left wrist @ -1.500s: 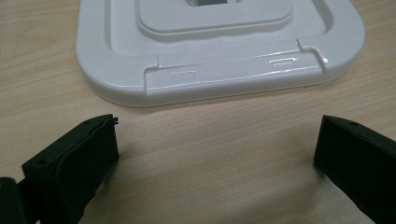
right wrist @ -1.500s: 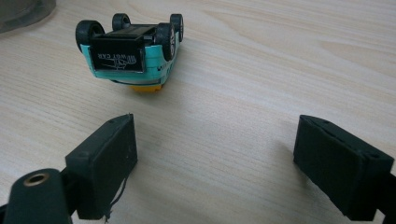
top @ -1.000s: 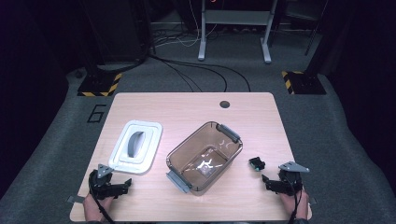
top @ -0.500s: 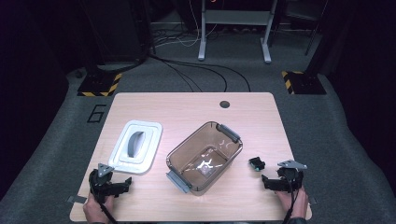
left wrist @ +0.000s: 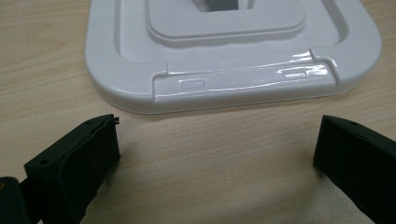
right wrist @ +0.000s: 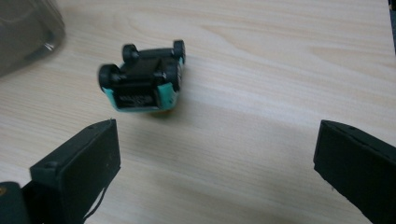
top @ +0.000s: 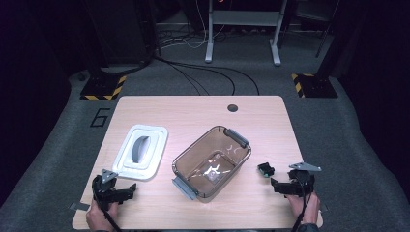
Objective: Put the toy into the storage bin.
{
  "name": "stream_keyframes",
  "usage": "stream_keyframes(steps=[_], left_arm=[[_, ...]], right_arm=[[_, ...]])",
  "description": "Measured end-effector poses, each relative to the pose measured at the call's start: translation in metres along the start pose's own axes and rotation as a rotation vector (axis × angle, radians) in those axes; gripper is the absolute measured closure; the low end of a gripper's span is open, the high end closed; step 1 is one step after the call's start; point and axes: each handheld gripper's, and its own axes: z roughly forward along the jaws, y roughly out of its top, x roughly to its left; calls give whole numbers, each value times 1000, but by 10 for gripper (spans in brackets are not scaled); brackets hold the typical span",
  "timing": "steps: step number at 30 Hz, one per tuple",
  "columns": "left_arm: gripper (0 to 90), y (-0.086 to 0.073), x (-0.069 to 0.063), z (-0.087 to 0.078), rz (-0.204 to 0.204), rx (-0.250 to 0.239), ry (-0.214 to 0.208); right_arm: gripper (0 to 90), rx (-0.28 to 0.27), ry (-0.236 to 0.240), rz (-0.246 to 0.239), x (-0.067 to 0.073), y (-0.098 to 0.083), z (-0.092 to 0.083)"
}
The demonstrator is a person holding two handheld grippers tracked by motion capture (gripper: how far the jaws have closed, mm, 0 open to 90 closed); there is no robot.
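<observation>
A small teal toy car [right wrist: 142,79] with black wheels lies upside down on the wooden table [top: 193,111], right of a clear brown container [top: 212,162]. The toy car [top: 265,169] sits just ahead of my right gripper [top: 275,186], outside its jaws. My right gripper [right wrist: 215,144] is open; its jaws have just been opening and nothing is between them. A white lid [top: 145,166] with a grey centre lies flat at the left. My left gripper [top: 128,189] rests just below it. In the left gripper view that gripper [left wrist: 215,140] stands open and empty, facing the lid's [left wrist: 233,88] near edge.
The container's corner [right wrist: 23,32] shows at the upper left of the right gripper view. A dark round hole [top: 232,108] marks the table's far side. Beyond the table are grey carpet, black cables [top: 212,72] and yellow-black striped feet [top: 101,89].
</observation>
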Motion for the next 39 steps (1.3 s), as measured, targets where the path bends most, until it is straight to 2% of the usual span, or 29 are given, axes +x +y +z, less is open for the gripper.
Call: stream_keyframes(steps=[3,11,17,23,27,30,33,39], left_arm=[[0,0,0,0,0,-1,0],[0,0,0,0,1,-3,1],[0,0,0,0,-1,-1,0],[0,0,0,0,-1,-2,1],[0,0,0,0,0,-3,1],[0,0,0,0,0,-3,1],[0,0,0,0,0,-3,1],[0,0,0,0,0,-3,0]], right_arm=[[0,-15,14,-2,5,8,-3],[0,-28,2,-32,19,24,0],[0,-36,6,-39,28,38,8],[10,-24,11,-45,34,43,22],[54,-11,4,-46,37,44,29],[157,-1,-1,-49,38,42,32],[214,14,-20,-51,39,40,35],[292,32,-32,-61,38,32,41]])
